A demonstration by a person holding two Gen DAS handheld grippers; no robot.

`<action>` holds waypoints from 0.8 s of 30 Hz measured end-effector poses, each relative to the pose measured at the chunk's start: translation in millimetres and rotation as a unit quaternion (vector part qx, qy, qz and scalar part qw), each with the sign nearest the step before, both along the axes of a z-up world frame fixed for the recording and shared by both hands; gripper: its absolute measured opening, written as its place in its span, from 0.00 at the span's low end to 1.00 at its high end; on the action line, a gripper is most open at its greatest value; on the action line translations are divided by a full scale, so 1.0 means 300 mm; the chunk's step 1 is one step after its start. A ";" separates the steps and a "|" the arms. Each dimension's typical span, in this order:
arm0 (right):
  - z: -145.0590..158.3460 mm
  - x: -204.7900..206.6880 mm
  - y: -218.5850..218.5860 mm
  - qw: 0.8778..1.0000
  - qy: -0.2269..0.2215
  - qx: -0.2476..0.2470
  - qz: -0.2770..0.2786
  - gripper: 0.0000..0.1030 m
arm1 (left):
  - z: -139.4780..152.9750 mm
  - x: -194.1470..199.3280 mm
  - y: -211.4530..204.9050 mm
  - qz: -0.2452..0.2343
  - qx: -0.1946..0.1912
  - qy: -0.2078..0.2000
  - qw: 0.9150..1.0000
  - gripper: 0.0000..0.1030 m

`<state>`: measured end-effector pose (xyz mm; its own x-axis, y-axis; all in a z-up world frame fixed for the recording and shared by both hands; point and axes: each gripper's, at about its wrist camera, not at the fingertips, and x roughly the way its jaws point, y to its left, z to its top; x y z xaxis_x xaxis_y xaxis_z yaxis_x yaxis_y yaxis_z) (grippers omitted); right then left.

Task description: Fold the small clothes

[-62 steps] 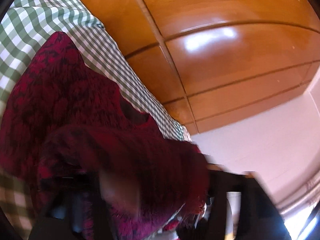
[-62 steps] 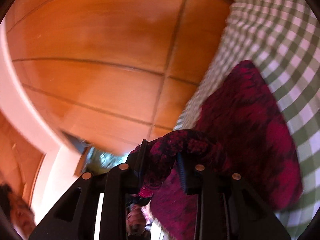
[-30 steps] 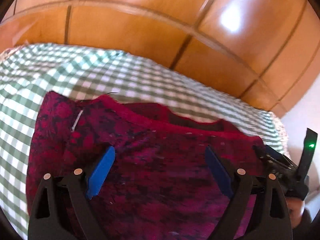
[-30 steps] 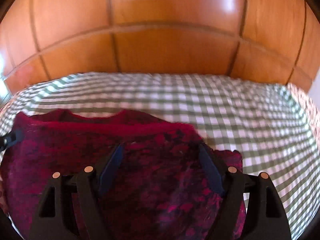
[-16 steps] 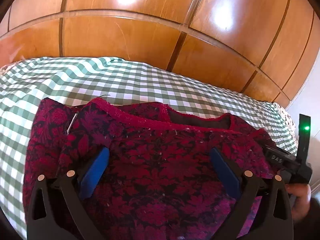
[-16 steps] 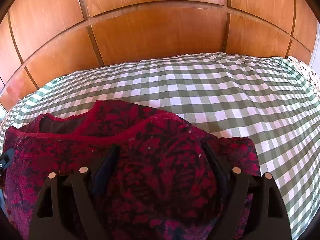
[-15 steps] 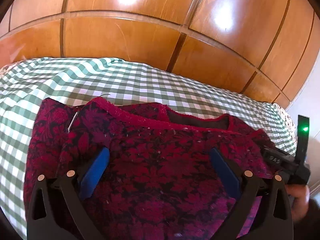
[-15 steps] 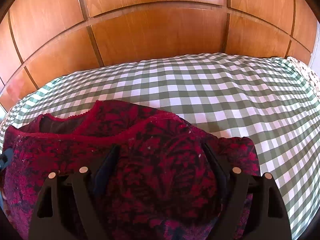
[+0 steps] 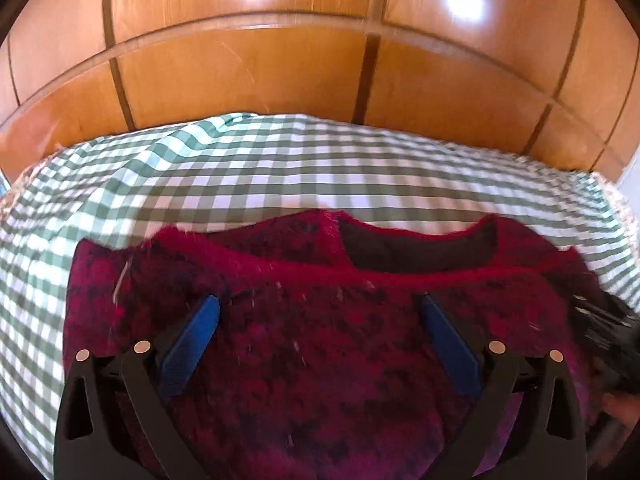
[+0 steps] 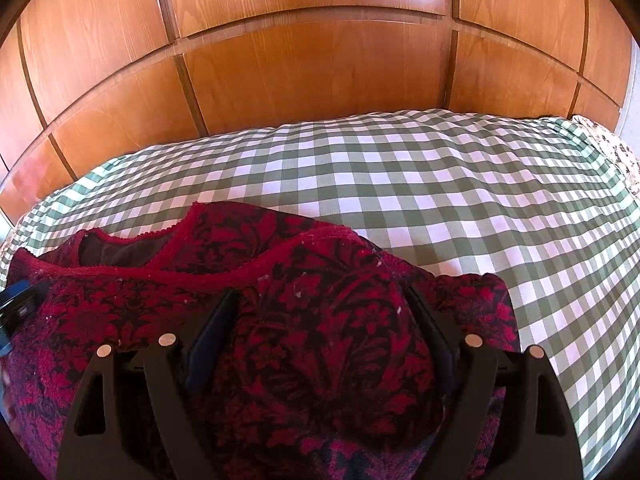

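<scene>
Both the left gripper [image 9: 316, 312] and right gripper [image 10: 320, 304] hover spread, empty, over the red sweater [image 10: 304, 320] low in frame; next, pinch matching side edges evenly.

The sweater [image 10: 280, 320] lies on the bedcover [image 10: 440, 184], wooden panelling [image 10: 320, 60] behind it.
</scene>
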<state>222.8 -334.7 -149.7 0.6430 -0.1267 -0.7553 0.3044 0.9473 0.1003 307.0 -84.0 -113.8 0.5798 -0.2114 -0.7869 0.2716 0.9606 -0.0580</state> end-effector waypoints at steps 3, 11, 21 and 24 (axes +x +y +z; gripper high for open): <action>-0.003 0.004 0.003 1.000 0.001 -0.002 -0.003 0.81 | -0.057 0.044 -0.028 -0.024 0.034 -0.019 0.999 0.97; 0.003 -0.006 0.004 1.000 -0.002 -0.003 -0.009 0.81 | -0.046 0.028 0.025 -0.024 -0.012 -0.032 0.999 0.97; 0.047 -0.082 0.011 0.998 -0.065 -0.001 -0.009 0.87 | -0.001 -0.101 0.130 -0.001 -0.058 -0.047 0.997 0.97; 0.076 -0.124 0.010 0.998 -0.066 0.012 -0.015 0.89 | -0.022 -0.092 0.125 -0.003 -0.055 -0.039 0.998 0.97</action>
<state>185.7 -331.6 -127.0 0.7326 -0.1309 -0.6679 0.3158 0.9347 0.1632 279.4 -46.4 -120.4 0.6372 -0.2976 -0.7109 0.2843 0.9482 -0.1421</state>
